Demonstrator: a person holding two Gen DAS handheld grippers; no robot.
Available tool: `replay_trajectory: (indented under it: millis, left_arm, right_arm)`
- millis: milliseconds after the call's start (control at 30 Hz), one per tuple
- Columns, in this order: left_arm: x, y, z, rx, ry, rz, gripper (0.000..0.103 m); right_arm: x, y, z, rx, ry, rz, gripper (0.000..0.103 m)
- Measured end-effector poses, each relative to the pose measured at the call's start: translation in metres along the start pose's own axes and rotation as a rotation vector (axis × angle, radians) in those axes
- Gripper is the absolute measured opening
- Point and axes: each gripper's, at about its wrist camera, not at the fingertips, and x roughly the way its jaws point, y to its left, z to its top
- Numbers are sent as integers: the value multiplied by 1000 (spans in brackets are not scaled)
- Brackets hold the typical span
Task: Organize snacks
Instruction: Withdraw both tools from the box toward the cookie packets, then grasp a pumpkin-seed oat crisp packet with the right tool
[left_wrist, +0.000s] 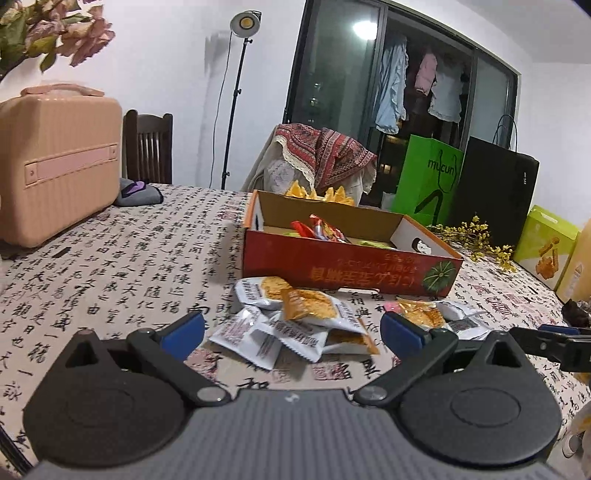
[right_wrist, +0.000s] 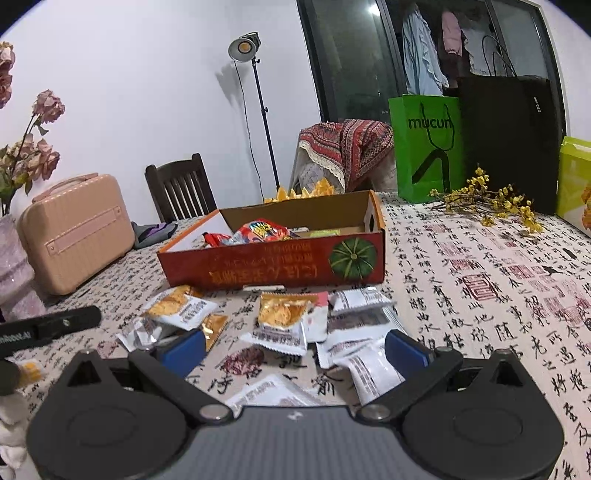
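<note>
- Both grippers hovered level above scattered white-and-orange snack packets (left_wrist: 295, 325), facing the red cardboard box (left_wrist: 347, 266).
- Left gripper (left_wrist: 293, 332) and right gripper (right_wrist: 295, 349) gaped wide, holding nothing.

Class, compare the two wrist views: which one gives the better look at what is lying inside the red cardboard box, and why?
The right wrist view. There the red cardboard box shows more of its interior, with the red snack packets and a green item behind them. In the left wrist view the box is seen lower, so its front wall hides most contents; only the packet tops show.
</note>
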Motion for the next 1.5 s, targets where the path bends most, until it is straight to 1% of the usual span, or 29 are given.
replay_trajectory:
  millis: [300, 500, 733, 867, 1033, 1133, 1200, 1233, 1300, 1367, 1400, 1500]
  left_arm:
    - [-5, 2, -3, 14, -4, 10, 103]
    - [-2, 5, -6, 8, 7, 9, 103]
    - [-1, 7, -12, 10, 21, 2, 103]
    - [1, 9, -15, 5, 33, 2, 103]
    - [2, 11, -17, -1, 43, 5, 103]
    - [2, 12, -18, -3, 44, 8, 103]
    - [2, 13, -19, -8, 45, 11, 103]
    - [2, 13, -19, -10, 46, 12, 103]
    - [2, 14, -19, -12, 49, 14, 103]
    - [3, 14, -19, -12, 52, 13, 103]
    - [3, 13, -19, -11, 53, 13, 103]
    - [3, 12, -20, -9, 56, 13, 103]
  right_arm:
    - [-4, -3, -10, -4, 22, -2, 103]
    - [0, 3, -13, -18, 40, 12, 103]
    - [14, 20, -23, -64, 97, 35, 103]
    - [26, 23, -31, -71, 133, 31, 103]
    - [36, 28, -41, -105, 151, 22, 102]
    - [39, 29, -44, -112, 151, 19, 98]
    - [39, 30, -44, -120, 144, 24, 87]
    - [38, 30, -44, -122, 140, 25, 85]
    - [37, 30, -44, -129, 134, 22, 73]
    - [36, 30, -44, -130, 126, 17, 65]
    - [35, 29, -44, -127, 123, 18, 62]
    - [33, 27, -43, -117, 111, 27, 59]
